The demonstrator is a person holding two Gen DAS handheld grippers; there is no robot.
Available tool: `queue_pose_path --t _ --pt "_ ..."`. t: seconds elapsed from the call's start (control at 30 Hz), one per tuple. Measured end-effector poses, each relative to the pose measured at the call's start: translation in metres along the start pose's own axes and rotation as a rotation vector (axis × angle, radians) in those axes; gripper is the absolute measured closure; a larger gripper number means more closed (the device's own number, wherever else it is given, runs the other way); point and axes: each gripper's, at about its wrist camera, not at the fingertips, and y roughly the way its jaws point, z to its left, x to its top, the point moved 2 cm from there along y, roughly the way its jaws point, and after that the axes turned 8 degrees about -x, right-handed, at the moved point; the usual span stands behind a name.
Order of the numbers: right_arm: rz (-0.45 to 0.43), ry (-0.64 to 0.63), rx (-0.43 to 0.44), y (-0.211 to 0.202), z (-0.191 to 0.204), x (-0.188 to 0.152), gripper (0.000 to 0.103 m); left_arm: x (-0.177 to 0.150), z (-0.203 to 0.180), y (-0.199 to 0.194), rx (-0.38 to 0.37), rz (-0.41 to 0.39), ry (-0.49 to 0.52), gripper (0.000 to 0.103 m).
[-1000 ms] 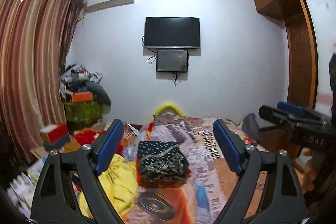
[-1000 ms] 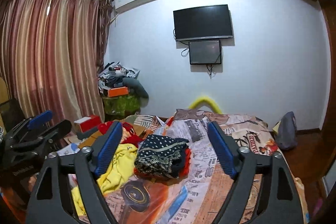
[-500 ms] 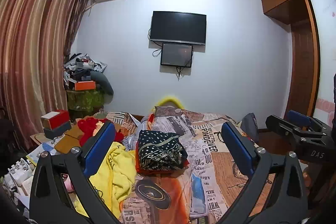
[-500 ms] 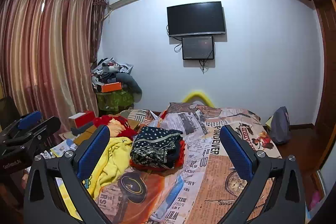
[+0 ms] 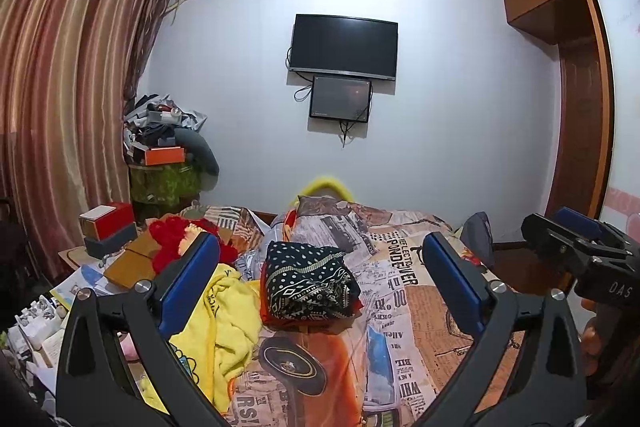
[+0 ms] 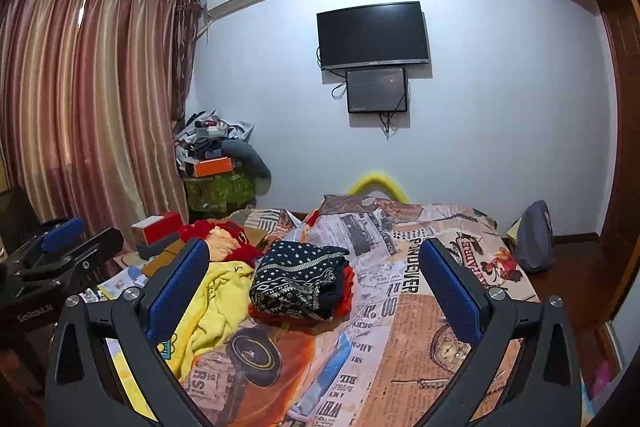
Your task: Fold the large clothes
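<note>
Two grippers held above a bed of clothes.
Left gripper (image 5: 320, 287) and right gripper (image 6: 314, 285) have jaws wide apart, empty; folded stack (image 5: 306, 285) mid-bed (image 5: 420, 307), yellow garment (image 5: 228, 311) crumpled beside it.

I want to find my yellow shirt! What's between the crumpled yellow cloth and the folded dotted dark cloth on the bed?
Nothing: in the left wrist view the yellow cloth reaches right up to the folded dark cloth.

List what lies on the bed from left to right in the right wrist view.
Yellow garment → folded dark patterned garment on a red one → bare newspaper-print bedspread → grey bag past the bed's right edge.
</note>
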Motion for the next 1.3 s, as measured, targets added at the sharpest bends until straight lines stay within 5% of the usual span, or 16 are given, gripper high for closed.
queue_pose_path --t 1.3 --pt "0.033 0.018 -0.005 0.003 -0.010 0.000 0.000 -0.009 -0.011 0.023 -0.059 0.071 0.026 0.001"
